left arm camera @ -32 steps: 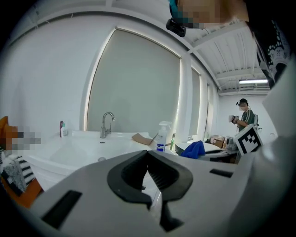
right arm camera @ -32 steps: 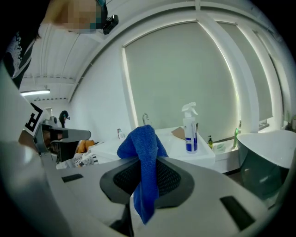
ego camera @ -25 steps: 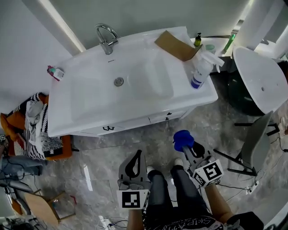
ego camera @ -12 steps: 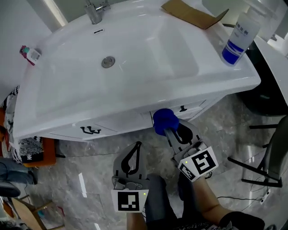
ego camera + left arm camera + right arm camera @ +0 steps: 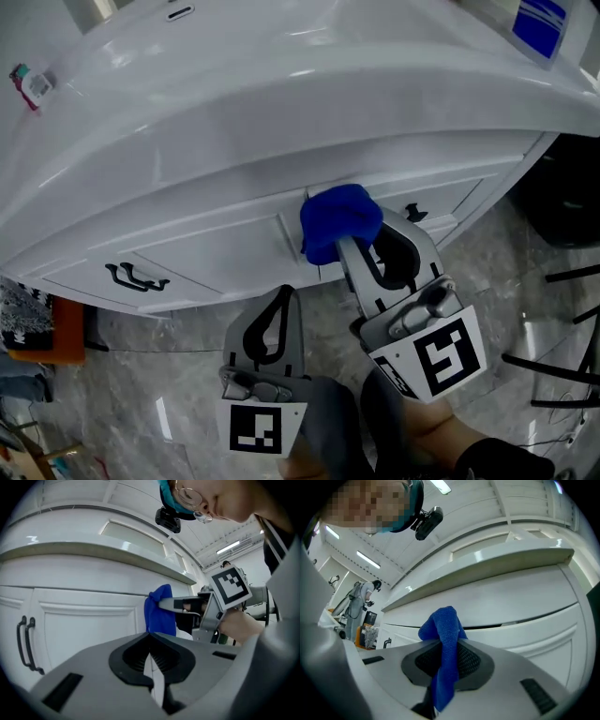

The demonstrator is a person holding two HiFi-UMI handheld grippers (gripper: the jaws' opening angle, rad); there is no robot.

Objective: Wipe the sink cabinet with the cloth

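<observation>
A blue cloth is bunched at the tips of my right gripper, which is shut on it. The cloth sits at the front of the white sink cabinet, by the seam between two panels under the basin rim; actual contact is hard to judge. In the right gripper view the cloth hangs over the closed jaws of the right gripper, with the cabinet just ahead. My left gripper is lower and to the left, shut and empty. From the left gripper I see the cloth beside the cabinet.
Black handles are on the left door and another handle on the right panel. The basin rim overhangs the cabinet. A spray bottle stands at the top right. Grey marble floor lies below.
The view has dropped close to the cabinet front. My right gripper carried the blue cloth forward and up to the cabinet. The left gripper stayed low and shut.
</observation>
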